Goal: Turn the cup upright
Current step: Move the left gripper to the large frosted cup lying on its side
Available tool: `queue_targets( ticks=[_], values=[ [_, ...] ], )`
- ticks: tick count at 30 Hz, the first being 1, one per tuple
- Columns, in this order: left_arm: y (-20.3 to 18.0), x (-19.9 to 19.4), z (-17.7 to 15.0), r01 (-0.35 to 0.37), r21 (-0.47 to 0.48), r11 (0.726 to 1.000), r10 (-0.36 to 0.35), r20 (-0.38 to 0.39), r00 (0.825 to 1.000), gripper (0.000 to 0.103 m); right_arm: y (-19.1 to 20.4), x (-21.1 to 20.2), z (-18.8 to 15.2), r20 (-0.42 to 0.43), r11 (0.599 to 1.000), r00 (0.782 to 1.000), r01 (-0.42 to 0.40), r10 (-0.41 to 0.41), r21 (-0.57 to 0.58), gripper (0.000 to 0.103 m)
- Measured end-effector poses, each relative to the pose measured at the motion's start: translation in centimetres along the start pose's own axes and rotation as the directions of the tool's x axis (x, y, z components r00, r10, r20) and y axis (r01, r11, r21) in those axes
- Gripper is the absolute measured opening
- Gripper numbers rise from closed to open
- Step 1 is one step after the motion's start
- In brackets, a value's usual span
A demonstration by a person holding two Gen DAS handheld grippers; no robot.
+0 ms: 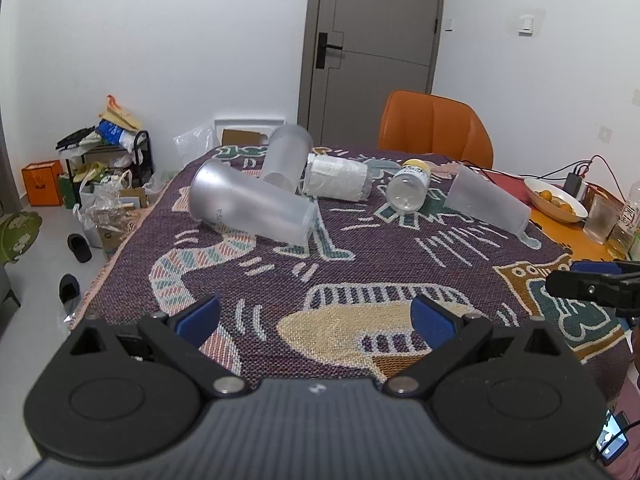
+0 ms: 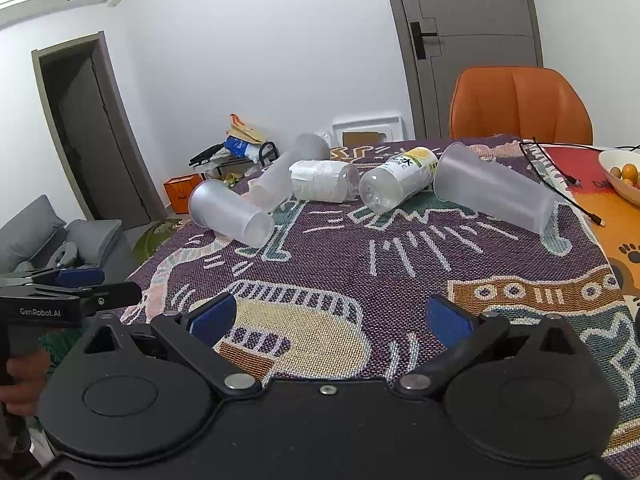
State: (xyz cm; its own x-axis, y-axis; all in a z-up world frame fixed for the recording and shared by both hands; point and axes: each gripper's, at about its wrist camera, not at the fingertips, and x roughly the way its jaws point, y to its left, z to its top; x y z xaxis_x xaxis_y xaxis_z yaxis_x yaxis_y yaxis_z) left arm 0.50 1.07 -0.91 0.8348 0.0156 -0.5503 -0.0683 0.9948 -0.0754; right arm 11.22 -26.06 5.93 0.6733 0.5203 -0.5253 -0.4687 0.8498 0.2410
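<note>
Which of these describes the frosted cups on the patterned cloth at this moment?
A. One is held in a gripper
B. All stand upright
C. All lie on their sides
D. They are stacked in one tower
C: each of the cups, the left, the back and the right, lies tipped over on the cloth, while the left gripper and right gripper are open and empty.

We see white walls (image 1: 160, 40) and a grey-brown door (image 1: 376, 48) with a black handle behind an orange chair (image 1: 434, 128). A pale floor (image 1: 36, 320) holds a cluttered black rack (image 1: 136, 152), an orange box (image 1: 42, 182) and dark slippers (image 1: 78, 247); a grey sofa (image 2: 36, 236) sits below a dark doorway (image 2: 86, 136)
</note>
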Motion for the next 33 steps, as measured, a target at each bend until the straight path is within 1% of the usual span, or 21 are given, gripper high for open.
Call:
queue_targets(
  ticks=[7, 13, 17, 19, 23, 28, 31, 33],
  values=[
    [1.4, 1.5, 0.6, -0.011, -0.047, 0.999, 0.011, 0.001, 1.000, 0.101, -0.3, 1.4, 1.0, 0.007, 1.000, 1.000, -0.017, 0.017, -0.004, 0.103],
    [3.1, 4.1, 1.4, -0.021, -0.131, 0.991, 0.019, -0.020, 1.000, 0.100, -1.2, 3.7, 2.3, 0.012, 1.000, 1.000, -0.017, 0.017, 0.017, 0.103],
    [4.0, 5.8, 1.9, -0.020, -0.182, 0.983, 0.013, -0.038, 0.999, 0.100, -1.4, 5.5, 2.9, -0.006, 1.000, 1.000, -0.028, 0.028, 0.013, 0.103],
    [4.4, 6.6, 2.3, -0.021, -0.216, 0.976, 0.011, -0.044, 0.999, 0.099, -1.4, 6.4, 3.2, -0.013, 1.000, 1.000, -0.028, 0.028, 0.003, 0.103],
    [5.3, 8.5, 3.1, -0.014, -0.301, 0.953, 0.000, -0.047, 0.999, 0.098, -1.6, 8.1, 3.9, -0.023, 0.999, 0.999, -0.035, 0.035, 0.005, 0.103],
    [6.2, 10.5, 4.0, -0.018, -0.381, 0.924, -0.002, -0.051, 0.999, 0.096, -1.3, 10.1, 4.7, -0.035, 0.999, 0.998, -0.044, 0.044, -0.014, 0.102],
    [7.0, 11.7, 4.4, -0.012, -0.447, 0.894, -0.017, -0.061, 0.998, 0.093, -1.0, 11.4, 5.1, -0.048, 0.998, 0.997, -0.053, 0.052, -0.024, 0.101],
    [7.7, 12.6, 4.7, -0.012, -0.489, 0.872, -0.025, -0.069, 0.997, 0.091, -1.0, 12.3, 5.5, -0.057, 0.998, 0.997, -0.060, 0.059, -0.026, 0.096]
  ],
)
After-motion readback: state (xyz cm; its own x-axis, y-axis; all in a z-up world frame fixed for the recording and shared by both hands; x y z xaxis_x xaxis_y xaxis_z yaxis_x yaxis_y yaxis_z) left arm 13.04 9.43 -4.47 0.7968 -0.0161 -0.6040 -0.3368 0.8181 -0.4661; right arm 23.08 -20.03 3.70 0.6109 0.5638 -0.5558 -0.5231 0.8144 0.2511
